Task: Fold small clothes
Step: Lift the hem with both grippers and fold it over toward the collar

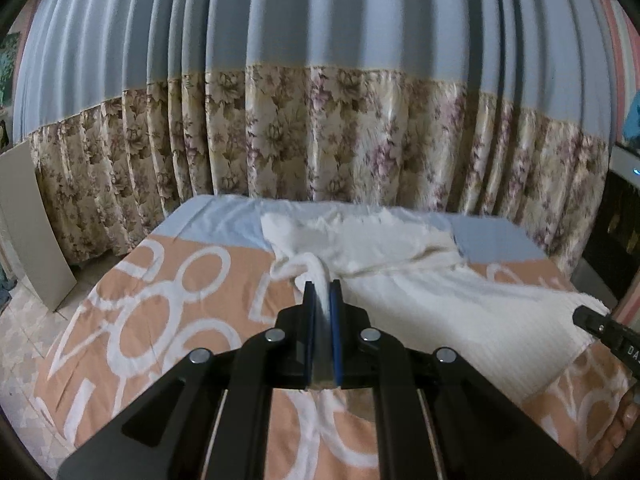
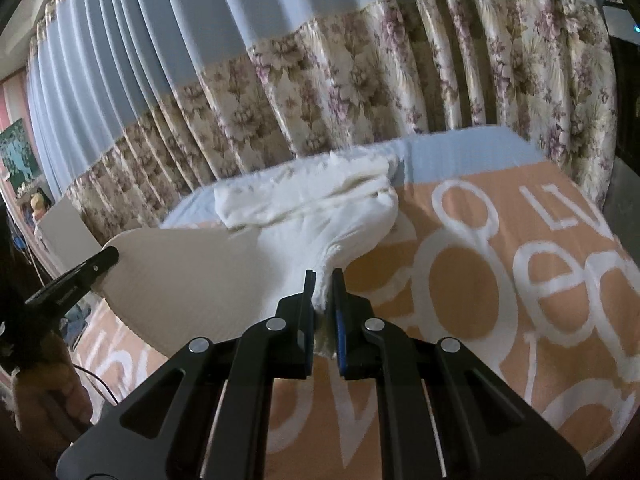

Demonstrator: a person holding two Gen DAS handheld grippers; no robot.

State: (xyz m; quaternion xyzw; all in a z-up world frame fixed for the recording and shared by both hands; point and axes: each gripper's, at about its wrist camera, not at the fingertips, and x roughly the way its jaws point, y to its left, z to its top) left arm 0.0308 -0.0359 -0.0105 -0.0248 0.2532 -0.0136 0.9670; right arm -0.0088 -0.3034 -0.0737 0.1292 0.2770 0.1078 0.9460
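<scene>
So the surface is a bed (image 1: 168, 320) filling the lower half of both wrist views, covered in a peach sheet (image 2: 460, 280) with big white circles and lettering, plus a pale blue band (image 1: 224, 220) along the far edge. Lying right on it toward the middle and upper right of the left view is a white ribbed garment (image 1: 440, 292), bunched up at its far end.

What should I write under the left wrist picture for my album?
The left tool pinches a corner of the white garment above the orange patterned sheet.
</scene>
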